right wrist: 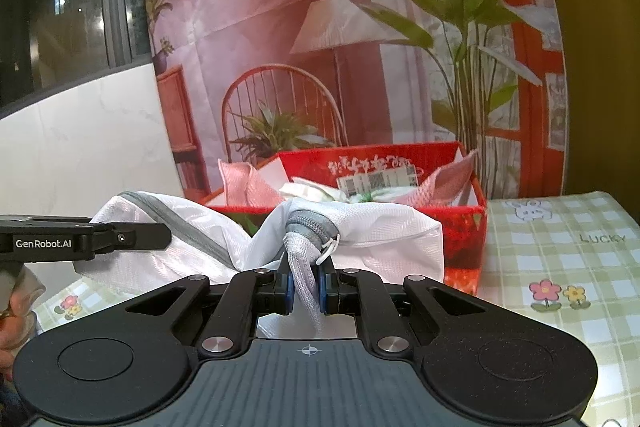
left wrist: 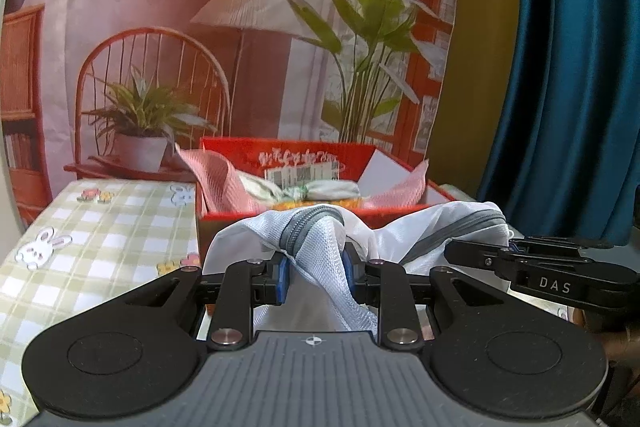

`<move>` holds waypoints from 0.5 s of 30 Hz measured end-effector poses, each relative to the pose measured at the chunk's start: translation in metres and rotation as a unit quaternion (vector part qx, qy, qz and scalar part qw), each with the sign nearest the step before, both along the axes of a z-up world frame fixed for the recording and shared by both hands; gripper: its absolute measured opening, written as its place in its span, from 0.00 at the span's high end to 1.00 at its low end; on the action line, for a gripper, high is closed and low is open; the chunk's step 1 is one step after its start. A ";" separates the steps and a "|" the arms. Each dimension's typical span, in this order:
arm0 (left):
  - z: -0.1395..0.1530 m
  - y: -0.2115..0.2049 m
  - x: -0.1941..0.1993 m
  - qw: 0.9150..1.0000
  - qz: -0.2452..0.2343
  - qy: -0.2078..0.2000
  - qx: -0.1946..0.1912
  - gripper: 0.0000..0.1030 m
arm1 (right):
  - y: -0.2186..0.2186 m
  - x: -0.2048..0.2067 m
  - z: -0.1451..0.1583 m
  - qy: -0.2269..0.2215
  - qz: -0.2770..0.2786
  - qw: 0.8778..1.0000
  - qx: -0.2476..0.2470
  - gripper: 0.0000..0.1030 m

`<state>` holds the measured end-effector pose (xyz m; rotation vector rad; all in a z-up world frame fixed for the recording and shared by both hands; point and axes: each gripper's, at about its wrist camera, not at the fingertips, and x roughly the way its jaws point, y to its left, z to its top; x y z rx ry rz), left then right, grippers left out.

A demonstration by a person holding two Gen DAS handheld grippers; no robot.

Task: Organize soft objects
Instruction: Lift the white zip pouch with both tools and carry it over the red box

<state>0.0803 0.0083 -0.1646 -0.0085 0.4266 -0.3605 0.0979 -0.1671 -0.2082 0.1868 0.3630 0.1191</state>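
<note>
A white mesh bag (left wrist: pixel 320 227) with a grey zipper hangs between both grippers, just in front of a red box (left wrist: pixel 288 157). My left gripper (left wrist: pixel 314 277) is shut on a fold of the bag beside the zipper. My right gripper (right wrist: pixel 306 291) is shut on the bag's other end (right wrist: pixel 384 231), below the zipper pull. The right gripper (left wrist: pixel 508 255) also shows at the right of the left wrist view, and the left gripper (right wrist: pixel 160 237) shows at the left of the right wrist view. The red box (right wrist: pixel 464 243) holds pink cloth (left wrist: pixel 216 179) and rolled pale fabrics (left wrist: pixel 320 189).
A green checked tablecloth (left wrist: pixel 100 239) with rabbits and flowers covers the table, also seen right of the box (right wrist: pixel 560 267). A printed backdrop (left wrist: pixel 240 27) hangs behind the box. A blue curtain (left wrist: pixel 572 67) hangs to the right. A person's hand (right wrist: pixel 12 315) is at the lower left.
</note>
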 end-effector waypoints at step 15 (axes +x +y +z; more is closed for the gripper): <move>0.070 -0.028 0.083 0.998 -0.007 -0.053 0.016 0.75 | -0.036 0.097 0.078 -0.041 -0.001 0.999 -0.023 0.91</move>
